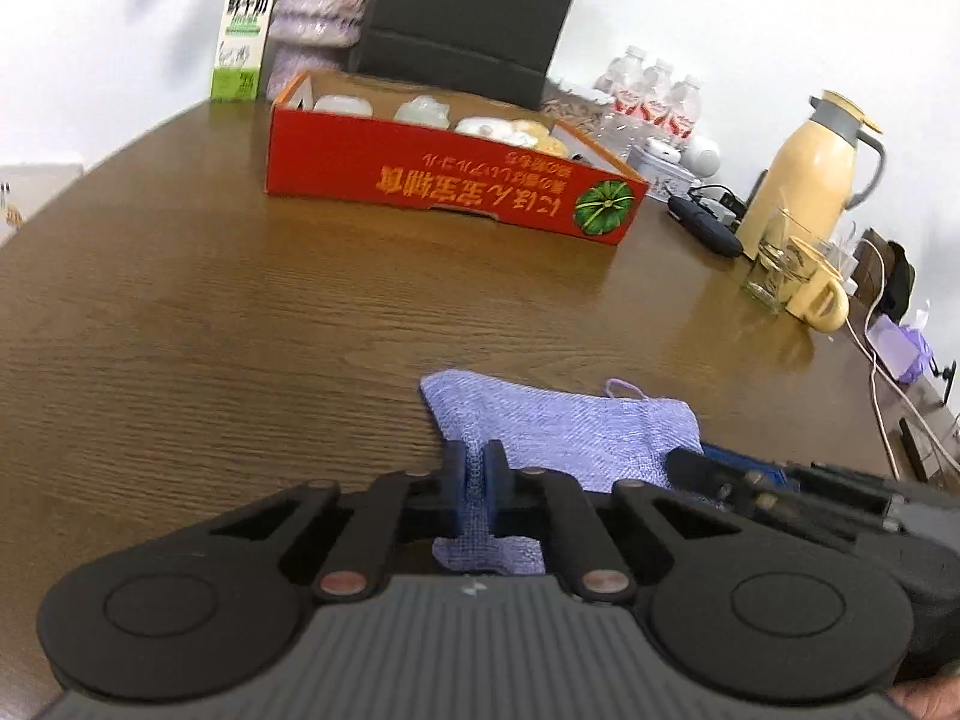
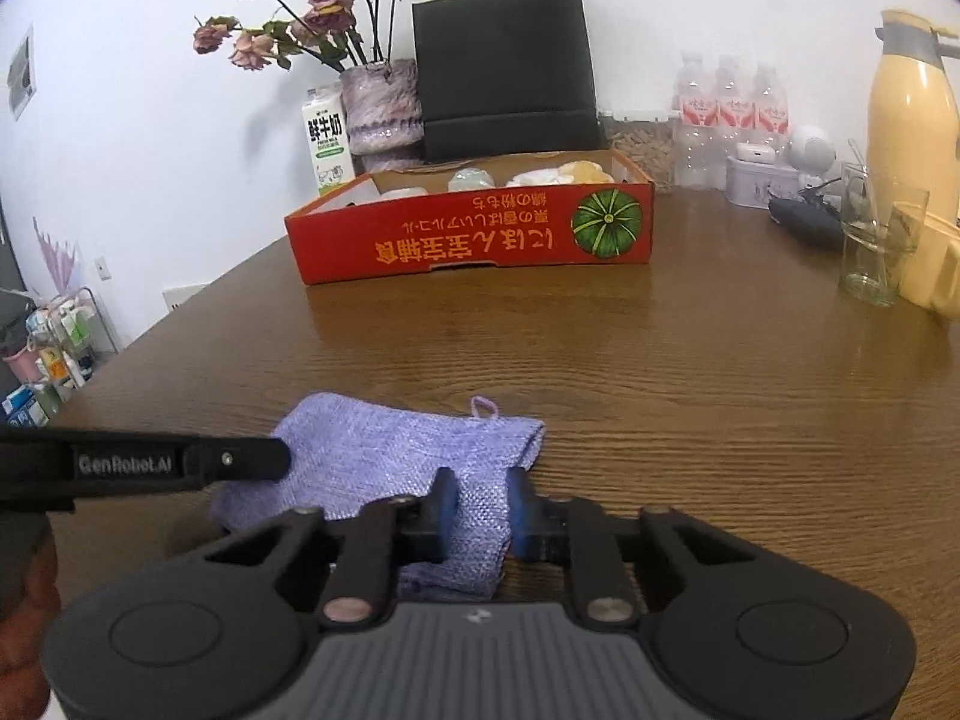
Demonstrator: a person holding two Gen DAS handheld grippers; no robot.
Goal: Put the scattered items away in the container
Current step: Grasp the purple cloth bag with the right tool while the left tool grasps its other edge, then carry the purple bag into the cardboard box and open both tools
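both tools, left tool [image 1: 478, 468] and right tool [image 2: 480, 501], pinch the purple cloth [image 1: 564, 429] tight, ready to carry it to the red box [image 1: 444, 174] ahead.

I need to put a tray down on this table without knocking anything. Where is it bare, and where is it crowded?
Bare wood runs between the purple cloth and the red cardboard box, and left of both toward the table edge. It is crowded on the right: yellow thermos jug, drinking glass, yellow mug, water bottles behind.
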